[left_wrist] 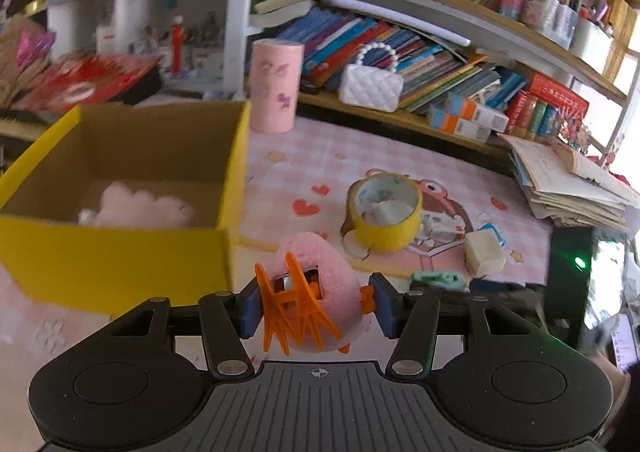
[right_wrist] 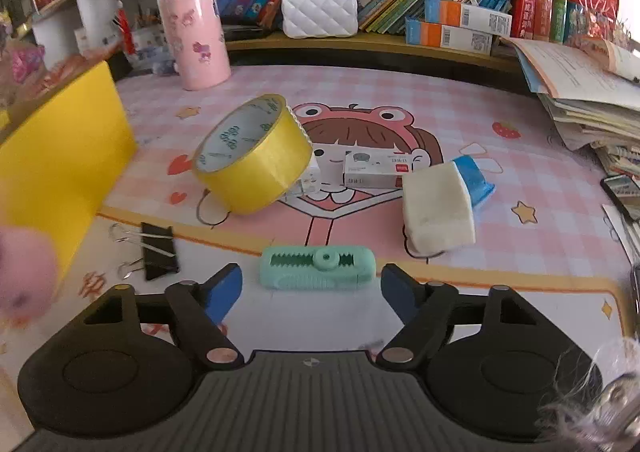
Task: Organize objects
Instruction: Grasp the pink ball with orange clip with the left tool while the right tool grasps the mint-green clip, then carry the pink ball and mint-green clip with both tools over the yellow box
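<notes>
Left tongs [left_wrist: 314, 302] pinch a light, fuzzy hair claw [left_wrist: 308, 292] by its stiff sides; right tongs [right_wrist: 311, 290], agape and empty, near the corrector [right_wrist: 318, 267].

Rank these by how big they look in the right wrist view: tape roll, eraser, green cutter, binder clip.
1. tape roll, largest.
2. eraser.
3. green cutter, close to the eraser in area; it lies nearer the camera, so this order is unsure.
4. binder clip, smallest.
</notes>
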